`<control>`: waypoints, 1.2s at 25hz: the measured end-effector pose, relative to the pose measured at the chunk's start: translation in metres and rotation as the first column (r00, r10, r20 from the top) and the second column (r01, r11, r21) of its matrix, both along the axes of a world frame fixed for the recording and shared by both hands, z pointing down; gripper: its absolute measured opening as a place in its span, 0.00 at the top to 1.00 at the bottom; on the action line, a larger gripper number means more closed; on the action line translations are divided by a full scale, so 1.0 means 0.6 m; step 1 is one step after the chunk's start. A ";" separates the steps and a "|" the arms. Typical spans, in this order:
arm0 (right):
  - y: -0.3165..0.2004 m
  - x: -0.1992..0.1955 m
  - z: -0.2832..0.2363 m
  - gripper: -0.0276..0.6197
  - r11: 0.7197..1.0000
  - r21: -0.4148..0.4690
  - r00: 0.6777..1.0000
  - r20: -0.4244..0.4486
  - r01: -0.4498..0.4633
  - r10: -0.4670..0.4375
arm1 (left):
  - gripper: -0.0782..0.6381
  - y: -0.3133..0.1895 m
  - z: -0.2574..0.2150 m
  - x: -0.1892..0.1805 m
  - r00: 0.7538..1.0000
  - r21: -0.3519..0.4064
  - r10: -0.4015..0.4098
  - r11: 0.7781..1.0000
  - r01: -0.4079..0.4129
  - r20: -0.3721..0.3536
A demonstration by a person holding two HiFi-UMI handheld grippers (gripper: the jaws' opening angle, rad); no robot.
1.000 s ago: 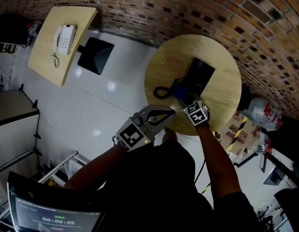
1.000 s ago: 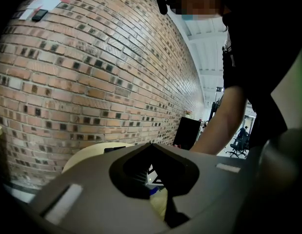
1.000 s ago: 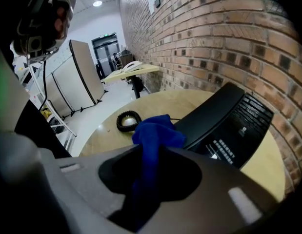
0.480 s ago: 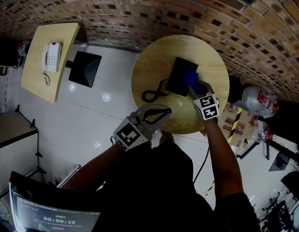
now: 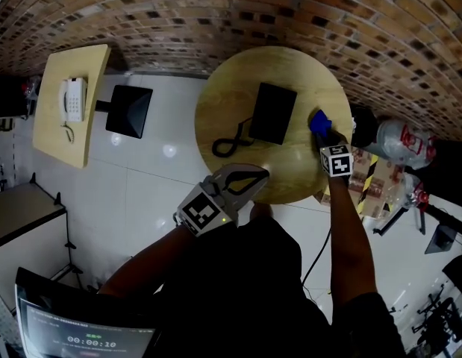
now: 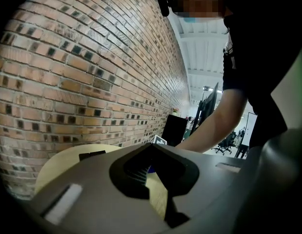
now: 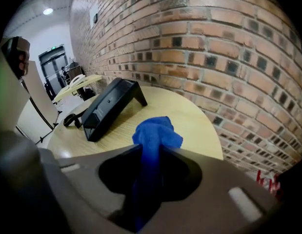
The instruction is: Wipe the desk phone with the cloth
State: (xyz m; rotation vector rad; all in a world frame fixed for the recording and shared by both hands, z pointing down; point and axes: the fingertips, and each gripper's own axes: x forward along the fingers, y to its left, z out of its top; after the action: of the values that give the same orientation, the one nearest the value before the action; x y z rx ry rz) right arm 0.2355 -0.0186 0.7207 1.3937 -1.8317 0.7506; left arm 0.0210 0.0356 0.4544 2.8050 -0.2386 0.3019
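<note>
A black desk phone (image 5: 272,112) lies on the round wooden table (image 5: 231,95), its coiled cord (image 5: 227,144) trailing to the left. My right gripper (image 5: 322,127) is shut on a bunched blue cloth (image 5: 318,119), over the table's right side, just off the phone's right edge. In the right gripper view the cloth (image 7: 158,133) sticks out between the jaws and the phone (image 7: 109,106) stands to the left on the table (image 7: 194,118). My left gripper (image 5: 262,171) hovers at the table's near edge, shut and empty.
A brick wall (image 5: 290,21) curves behind the table. A second table at far left carries a white phone (image 5: 72,99), with a dark panel (image 5: 128,110) beside it. Plastic bottles and boxes (image 5: 398,144) crowd the floor at the right. A monitor (image 5: 81,327) sits lower left.
My right gripper carried the blue cloth from the phone's near end across it and off to the right side of the table. The left gripper stayed put.
</note>
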 end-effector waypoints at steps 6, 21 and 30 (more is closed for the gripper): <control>0.017 0.025 0.046 0.81 0.994 -0.086 0.996 0.060 -0.067 0.072 | 0.88 -0.010 0.009 0.003 1.000 -0.007 -0.010 1.000 0.010 0.017; 0.000 0.043 0.000 0.66 0.992 -0.009 0.984 0.124 -0.125 0.125 | 0.88 -0.023 0.007 0.012 1.000 -0.011 -0.013 1.000 0.013 0.014; -0.030 -0.060 -0.239 0.67 0.938 0.343 0.956 0.291 -0.060 -0.046 | 0.88 -0.033 -0.030 0.006 1.000 0.020 -0.021 1.000 0.021 -0.014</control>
State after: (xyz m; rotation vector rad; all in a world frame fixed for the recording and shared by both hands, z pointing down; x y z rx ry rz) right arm 0.1996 -0.0363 0.5774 1.5755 -2.2829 0.6893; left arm 0.0248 0.0158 0.4365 2.8220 -0.2693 0.2766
